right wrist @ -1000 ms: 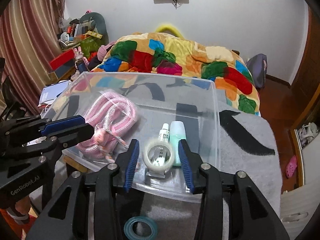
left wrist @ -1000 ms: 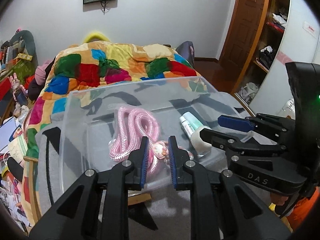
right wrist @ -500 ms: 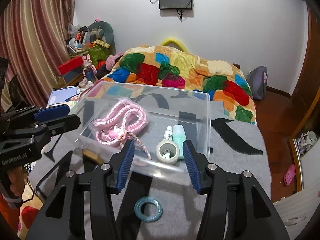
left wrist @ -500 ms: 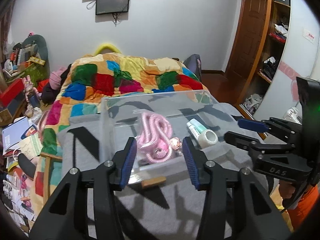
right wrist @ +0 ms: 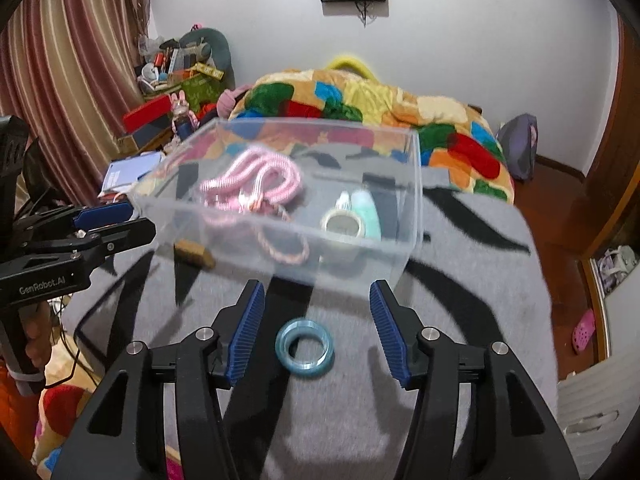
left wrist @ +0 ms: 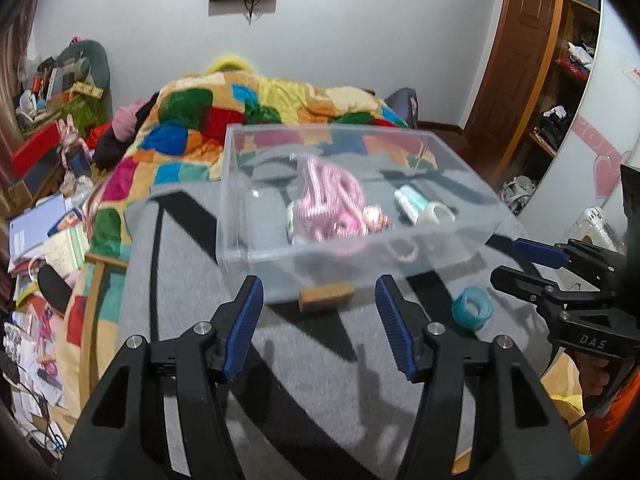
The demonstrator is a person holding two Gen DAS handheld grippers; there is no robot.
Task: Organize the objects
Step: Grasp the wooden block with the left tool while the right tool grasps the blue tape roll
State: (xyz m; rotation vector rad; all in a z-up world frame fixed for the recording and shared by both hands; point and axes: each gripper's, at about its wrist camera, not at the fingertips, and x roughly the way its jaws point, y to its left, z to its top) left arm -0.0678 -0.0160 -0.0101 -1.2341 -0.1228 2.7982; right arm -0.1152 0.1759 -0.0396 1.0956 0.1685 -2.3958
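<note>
Hovering above the grey blanket (right wrist: 460,320) on the bed, both grippers are empty with jaws spread wide. The right gripper (right wrist: 316,332) looks straight down on a blue tape ring (right wrist: 305,348), which lies flat on the blanket between its two pads, just short of the near wall of the clear box (right wrist: 414,200). From the left gripper (left wrist: 320,320) the same ring (left wrist: 472,307) sits off to the right, nearer the other tool, so the right hand looks the better placed for it. A ring has no long axis, so any closing direction should do. A small brown block (left wrist: 326,297) lies against the box's near wall, straight ahead of the left jaws with its long side across them; that one seems the left hand's job. Already inside the box are a pink cord (right wrist: 256,184), a roll of clear tape (right wrist: 344,225) and a pale green tube (right wrist: 366,212).
</note>
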